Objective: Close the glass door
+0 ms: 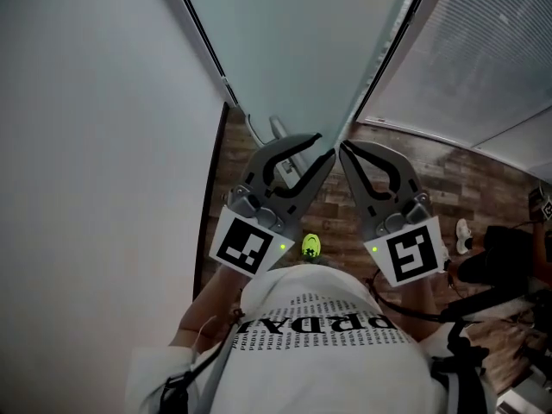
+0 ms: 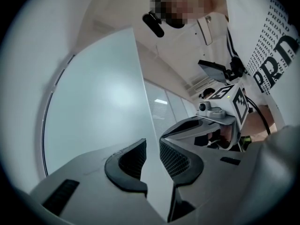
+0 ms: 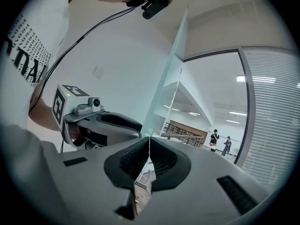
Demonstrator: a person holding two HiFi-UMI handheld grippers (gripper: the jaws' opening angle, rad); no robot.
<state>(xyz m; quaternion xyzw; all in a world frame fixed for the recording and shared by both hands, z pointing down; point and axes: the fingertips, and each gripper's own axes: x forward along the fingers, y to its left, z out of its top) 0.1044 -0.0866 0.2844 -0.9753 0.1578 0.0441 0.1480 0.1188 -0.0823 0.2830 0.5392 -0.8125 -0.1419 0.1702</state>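
Note:
The glass door (image 1: 293,41) is a pale frosted panel that runs away from me, with its free edge (image 1: 373,76) coming down to where both grippers meet. My left gripper (image 1: 328,147) grips that edge; in the left gripper view the door (image 2: 98,107) fills the left side and its edge passes between the ribbed pads (image 2: 174,159) of my left gripper (image 2: 153,156). My right gripper (image 1: 343,150) is shut, tips right by the door's edge. In the right gripper view the door edge (image 3: 171,64) runs down to the closed tips of my right gripper (image 3: 149,146).
A metal handle fitting (image 1: 280,129) sits on the door near the floor. Wood-plank floor (image 1: 448,171) lies below, a white wall (image 1: 95,145) stands at the left, and a blind-covered glass partition (image 1: 492,59) at the right. Two distant people (image 3: 220,139) stand beyond the glass.

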